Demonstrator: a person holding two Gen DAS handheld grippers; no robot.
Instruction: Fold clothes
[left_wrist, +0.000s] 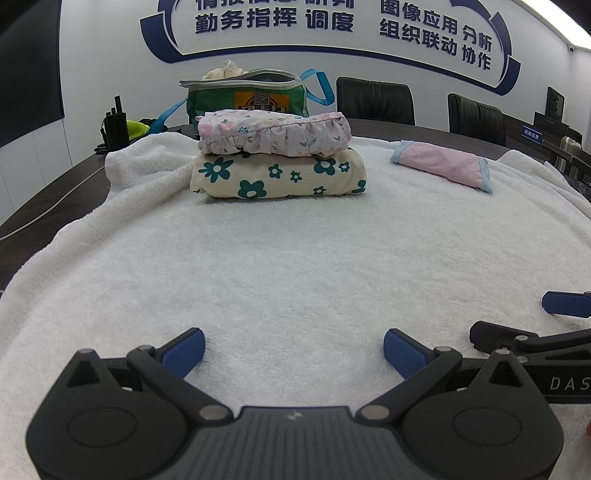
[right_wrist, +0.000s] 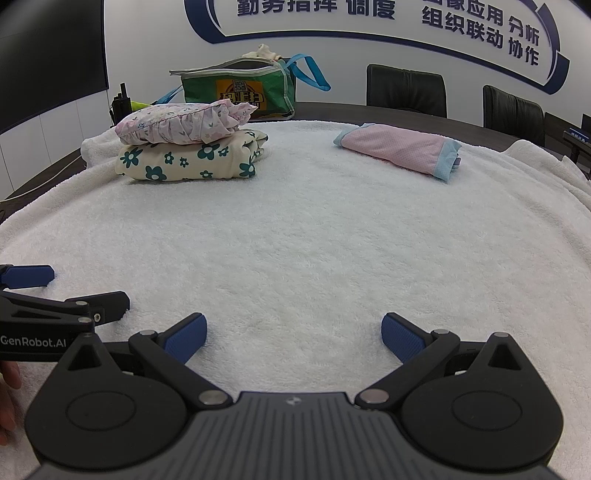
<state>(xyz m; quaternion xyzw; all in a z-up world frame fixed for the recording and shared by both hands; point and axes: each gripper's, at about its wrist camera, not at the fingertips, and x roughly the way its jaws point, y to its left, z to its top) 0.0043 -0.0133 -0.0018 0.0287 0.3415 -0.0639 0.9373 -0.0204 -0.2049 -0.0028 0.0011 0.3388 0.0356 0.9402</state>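
Note:
A folded cream garment with teal flowers (left_wrist: 277, 177) (right_wrist: 184, 160) lies on the white towel (left_wrist: 295, 266) (right_wrist: 314, 240), with a folded pink floral ruffled garment (left_wrist: 273, 133) (right_wrist: 177, 123) stacked on it. A folded pink mesh garment with light blue trim (left_wrist: 443, 164) (right_wrist: 399, 147) lies apart at the far right. My left gripper (left_wrist: 293, 350) is open and empty over the near towel. My right gripper (right_wrist: 293, 336) is open and empty beside it. Each gripper shows at the edge of the other's view.
A green bag with blue straps (left_wrist: 251, 96) (right_wrist: 240, 90) stands behind the stack, cloth poking out. A black radio (left_wrist: 116, 125) stands at the far left. Black chairs (left_wrist: 373, 99) (right_wrist: 406, 90) line the dark table's far side.

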